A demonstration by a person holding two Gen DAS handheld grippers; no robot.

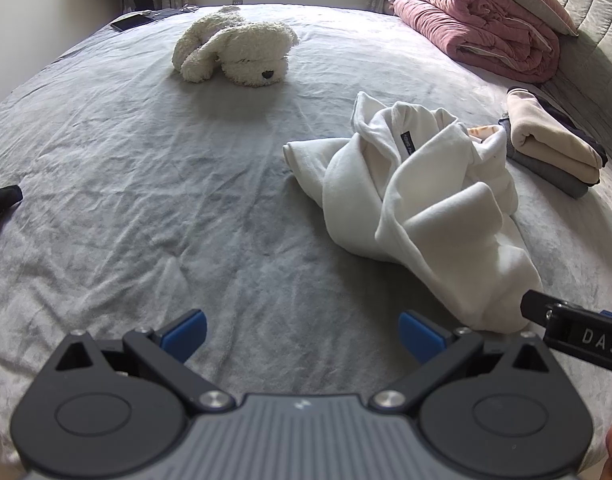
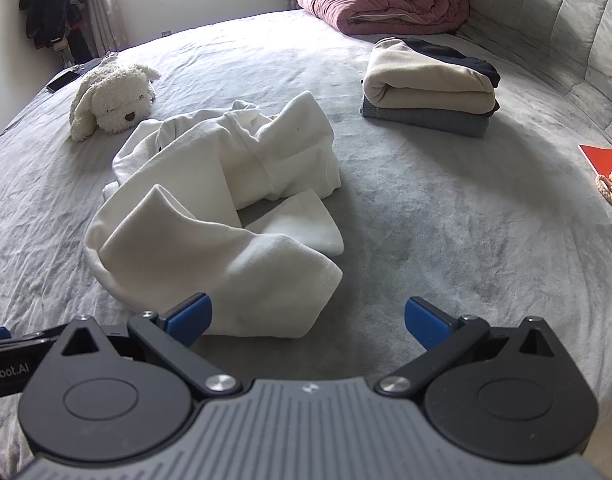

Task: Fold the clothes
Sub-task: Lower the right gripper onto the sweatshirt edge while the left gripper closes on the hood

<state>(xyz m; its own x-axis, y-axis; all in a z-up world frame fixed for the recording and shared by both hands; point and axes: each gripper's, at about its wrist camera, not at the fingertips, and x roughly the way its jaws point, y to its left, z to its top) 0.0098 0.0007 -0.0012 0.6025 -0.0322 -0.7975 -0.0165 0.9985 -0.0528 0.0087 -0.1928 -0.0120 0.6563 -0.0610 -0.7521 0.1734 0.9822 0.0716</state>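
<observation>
Right wrist view, crumpled white garment (image 2: 222, 208) on bed (image 2: 446, 240), right gripper (image 2: 308, 320) and left gripper (image 1: 302, 332) spread wide, empty

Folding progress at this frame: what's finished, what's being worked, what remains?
Done: a folded stack, beige on grey with something dark behind, sits near the headboard. In hand: nothing; the left gripper and right gripper are both open, hovering near the crumpled white garment. Left: that garment, still unfolded on the bed.
</observation>
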